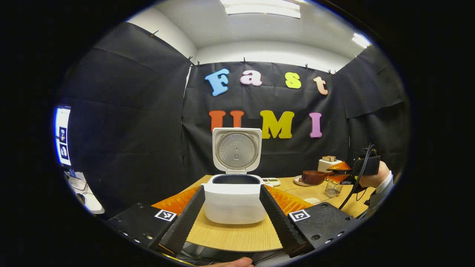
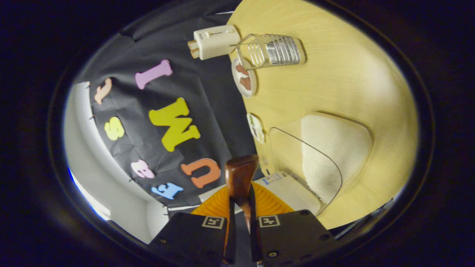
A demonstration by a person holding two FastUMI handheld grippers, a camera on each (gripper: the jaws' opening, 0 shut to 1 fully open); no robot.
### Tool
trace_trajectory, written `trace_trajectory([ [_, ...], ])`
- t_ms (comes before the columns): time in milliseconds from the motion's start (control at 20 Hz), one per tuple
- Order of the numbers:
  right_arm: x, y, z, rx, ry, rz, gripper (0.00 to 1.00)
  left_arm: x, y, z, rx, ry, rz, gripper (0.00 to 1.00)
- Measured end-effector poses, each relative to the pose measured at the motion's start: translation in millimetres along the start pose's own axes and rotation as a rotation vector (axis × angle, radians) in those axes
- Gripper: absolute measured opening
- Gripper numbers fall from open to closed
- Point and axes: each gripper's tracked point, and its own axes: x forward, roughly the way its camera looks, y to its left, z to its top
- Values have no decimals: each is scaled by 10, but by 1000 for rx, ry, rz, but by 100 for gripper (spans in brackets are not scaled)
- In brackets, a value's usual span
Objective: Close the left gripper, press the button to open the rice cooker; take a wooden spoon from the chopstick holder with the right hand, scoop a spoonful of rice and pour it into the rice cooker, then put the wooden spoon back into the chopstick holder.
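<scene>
The left gripper [image 1: 232,207] is wide apart, facing the open rice cooker [image 1: 235,198]. The right gripper [image 2: 241,226] is tipped sideways, squeezing the wooden spoon [image 2: 240,178].

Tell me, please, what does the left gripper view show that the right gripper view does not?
Left gripper view: the rice cooker's raised lid and the hand holding the right gripper. Right gripper view: the wooden spoon clamped between its own fingers. Both: the chopstick holder, toaster and table.
</scene>
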Motion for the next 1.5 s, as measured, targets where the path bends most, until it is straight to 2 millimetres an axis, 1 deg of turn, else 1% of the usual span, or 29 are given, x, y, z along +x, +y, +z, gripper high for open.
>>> trace_trajectory([
  [50,44,-20,-59,-3,17,-24,19,-4,18,7,-1,-6,-3,94],
  [150,177,111,-181,-63,57,14,20,-28,103,0,-3,-9,3,94],
  [200,244,151,-206,-60,61,27,20,-32,152,2,-4,-11,11,94],
  [250,325,164,-243,-59,60,22,20,-42,188,0,-4,-12,14,94],
  [350,416,172,-355,-96,65,8,19,-52,232,-19,0,-9,15,94],
  [400,457,208,-440,-120,72,13,20,-59,248,-30,4,-10,13,94],
  [550,604,409,-690,-176,115,70,20,-58,296,-36,6,-7,7,94],
  [650,701,471,-857,-210,144,93,20,-51,322,-45,6,-6,4,94],
  [900,976,547,-1215,-306,189,118,19,-58,391,-97,10,3,-1,94],
  [950,1017,551,-1271,-317,195,124,19,-60,390,-97,11,5,-2,94],
  [1000,1108,561,-1289,-329,195,129,19,-51,392,-102,15,8,-1,94],
  [1050,1159,578,-1335,-354,194,136,20,-64,411,-119,21,12,2,94],
  [1150,1217,647,-1483,-467,191,156,19,-75,430,-127,34,15,6,94],
  [1300,1348,833,-1691,-737,140,208,20,-63,420,-165,38,22,0,94],
  [1450,1528,1003,-1820,-1025,40,240,20,-54,416,-204,48,33,4,94],
  [1500,1583,1021,-1874,-1118,12,236,20,-52,406,-204,51,34,3,94],
])
